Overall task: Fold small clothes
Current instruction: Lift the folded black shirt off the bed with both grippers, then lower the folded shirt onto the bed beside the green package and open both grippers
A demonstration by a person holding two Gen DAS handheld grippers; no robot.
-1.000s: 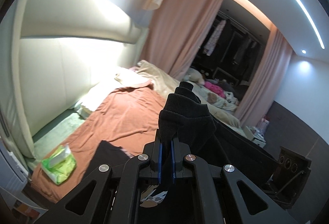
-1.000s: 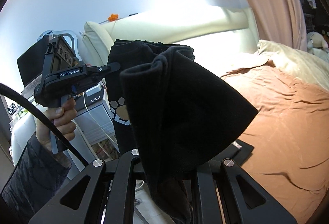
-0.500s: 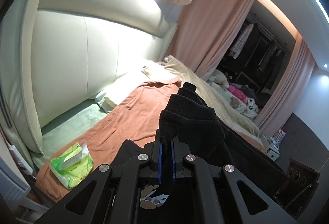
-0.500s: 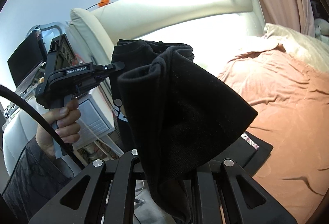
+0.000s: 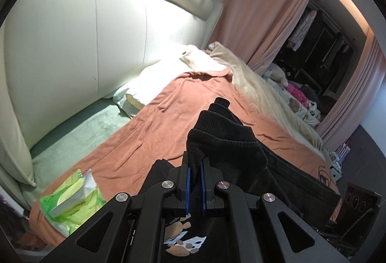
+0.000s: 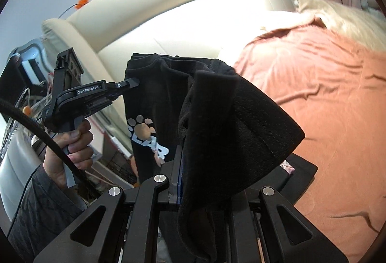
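Little done as yet: black garment [image 6: 154,108] hung unfolded mid-frame above the orange bedspread [image 5: 154,132], clamped at separate edges by left gripper [image 5: 195,181] and right gripper [image 6: 179,181]. Laying flat and folding remained.

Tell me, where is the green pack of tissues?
In the left wrist view, the green tissue pack lies at lower left, on the near corner of the orange blanket, beside the pale green sheet.

Black fabric garment with paw print [image 6: 154,118]: one
Black two-finger grippers: two [image 5: 195,166] [image 6: 179,173]
Green tissue pack [image 5: 70,200]: one
Rust-orange bedsheet [image 5: 156,130]: one
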